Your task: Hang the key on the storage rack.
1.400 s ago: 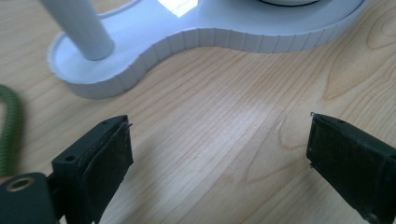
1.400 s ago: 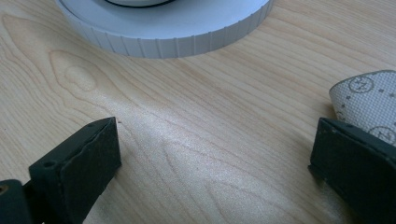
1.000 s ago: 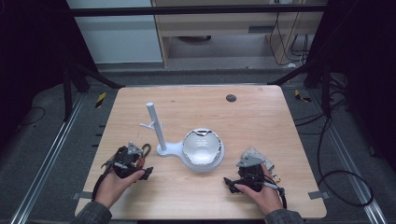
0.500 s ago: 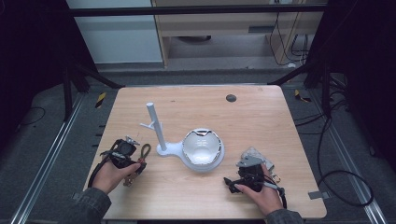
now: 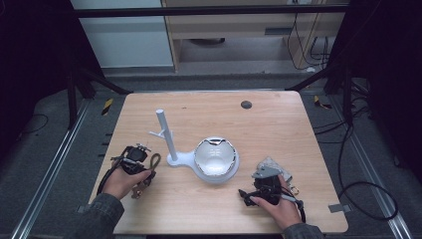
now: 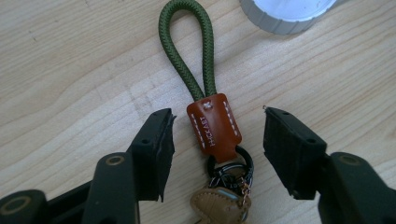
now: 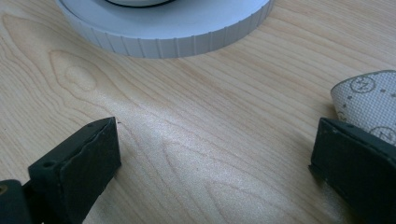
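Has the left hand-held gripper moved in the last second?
Yes. The left hand-held gripper has shifted up-table, away from the near edge, now level with the white stand's base.

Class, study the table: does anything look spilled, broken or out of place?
Nothing stands out. The keychain lies flat between the open left gripper jaws, the white stand is upright, and nothing has spilled on the table.

We're running two black handheld grippers: the left gripper [image 5: 135, 160] has chunky matte jaws with tiny screw holes and brass-ringed pivots, a cable looping off it. The right gripper [image 5: 262, 190] carries a grey three-cornered plate at its 12 o'clock. Dark grey sleeves [image 5: 102, 215].
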